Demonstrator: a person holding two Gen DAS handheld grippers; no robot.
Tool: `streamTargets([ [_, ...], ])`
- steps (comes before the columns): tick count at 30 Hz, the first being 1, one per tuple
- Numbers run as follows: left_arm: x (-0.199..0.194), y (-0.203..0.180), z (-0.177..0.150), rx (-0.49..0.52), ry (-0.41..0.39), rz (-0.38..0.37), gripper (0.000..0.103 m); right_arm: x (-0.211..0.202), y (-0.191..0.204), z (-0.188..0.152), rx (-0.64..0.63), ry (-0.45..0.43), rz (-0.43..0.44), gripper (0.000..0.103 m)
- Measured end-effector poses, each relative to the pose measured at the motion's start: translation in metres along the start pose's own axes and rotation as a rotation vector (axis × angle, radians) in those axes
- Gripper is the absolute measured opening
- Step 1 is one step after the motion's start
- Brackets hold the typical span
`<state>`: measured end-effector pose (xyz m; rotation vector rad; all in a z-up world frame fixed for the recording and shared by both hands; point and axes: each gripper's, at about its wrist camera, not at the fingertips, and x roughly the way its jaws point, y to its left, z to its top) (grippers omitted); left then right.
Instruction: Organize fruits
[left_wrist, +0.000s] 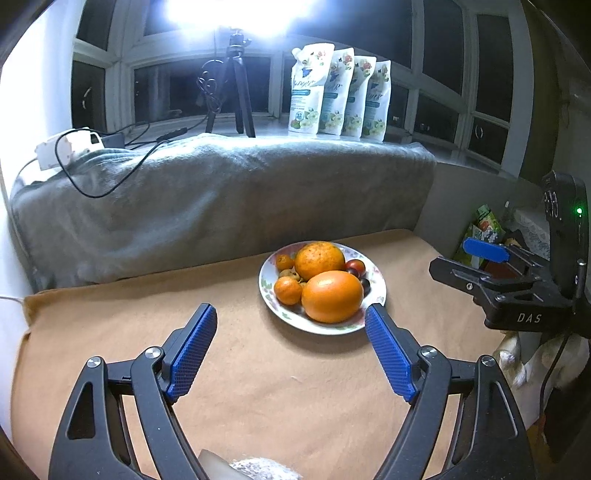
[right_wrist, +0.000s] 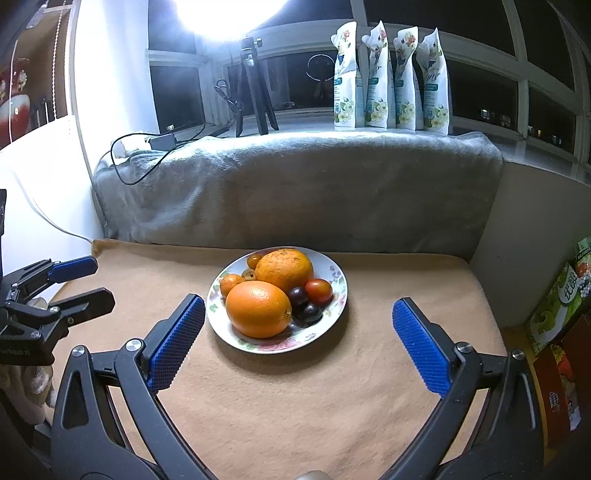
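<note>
Left tongs: spread wide, nothing held, kept just short of the plate's near rim.
Right tongs: spread wide, nothing held, the plate's near rim seen between the tips.
Near orange: oval, long axis laid roughly across the plate.
Plate: floral, set on the tan-covered desk; filled with two large oranges, small orange fruits at its left, dark plums and a red fruit at its right.
Grey blanket: draped behind the plate.
</note>
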<state>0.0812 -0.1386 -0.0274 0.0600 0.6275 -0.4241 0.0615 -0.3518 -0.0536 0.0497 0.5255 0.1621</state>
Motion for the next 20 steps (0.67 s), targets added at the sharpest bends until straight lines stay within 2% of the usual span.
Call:
streamTargets([
  [20, -0.017, 0.006, -0.01, -0.019, -0.01, 0.031, 0.083, -0.002, -0.002, -0.008, 0.011, 0.018, -0.006, 0.103],
])
